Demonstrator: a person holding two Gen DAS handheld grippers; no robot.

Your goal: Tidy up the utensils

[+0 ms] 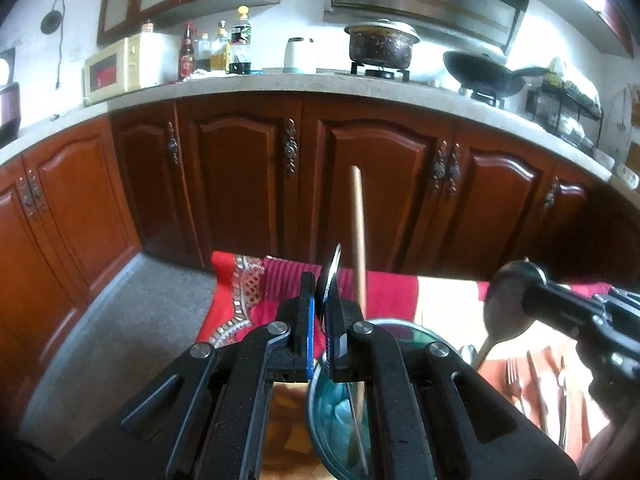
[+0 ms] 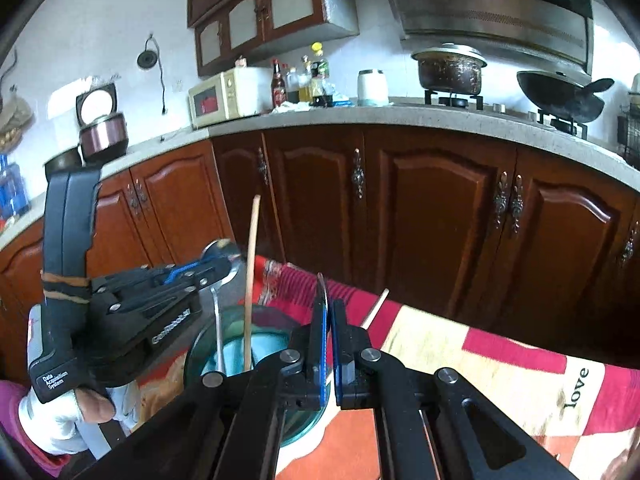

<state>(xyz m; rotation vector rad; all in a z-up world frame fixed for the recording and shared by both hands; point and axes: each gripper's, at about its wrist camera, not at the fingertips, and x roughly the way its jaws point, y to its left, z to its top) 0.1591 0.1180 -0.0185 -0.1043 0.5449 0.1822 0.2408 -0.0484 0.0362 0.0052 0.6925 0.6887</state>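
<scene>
Kitchen backdrop in the left wrist view: brown cabinet doors (image 1: 244, 184) under a pale countertop (image 1: 280, 88), with a microwave (image 1: 120, 68) far left and a dark pot (image 1: 380, 46) on the stove. Nearer, a red patchwork cloth (image 1: 384, 292) spread over the table. Left gripper (image 1: 320, 304) at near centre, fingers (image 1: 306, 320) drawn close and pinching a metal spoon (image 1: 332, 272), seen edge-on, bowl end up, stem running down into a teal glass bowl (image 1: 320, 400) directly below. Wooden stick (image 1: 358, 240) standing upright in the same glass bowl, just right of the fingers. Right gripper (image 1: 528, 300) reaching in from the right, clamped on the head of a wooden spoon (image 1: 506, 300), pale handle slanting down-left toward the glass rim. Forks and knives (image 1: 536, 384) lying on the cloth, near right.

Same cabinets (image 2: 440, 208) and countertop (image 2: 360, 118) in the right wrist view, cloth (image 2: 500, 368) stretching right. Right gripper (image 2: 329, 320) at near centre, fingers (image 2: 318, 340) pressed nearly together on a thin edge, wooden spoon handle tip (image 2: 376, 308) poking out beyond them. Left gripper (image 2: 228, 268) at left, held by a gloved hand (image 2: 60, 420), nipping the metal spoon (image 2: 220, 250) at its bowl, stem hanging down into the glass bowl (image 2: 200, 344). Wooden stick (image 2: 252, 272) upright just right of that stem.
</scene>
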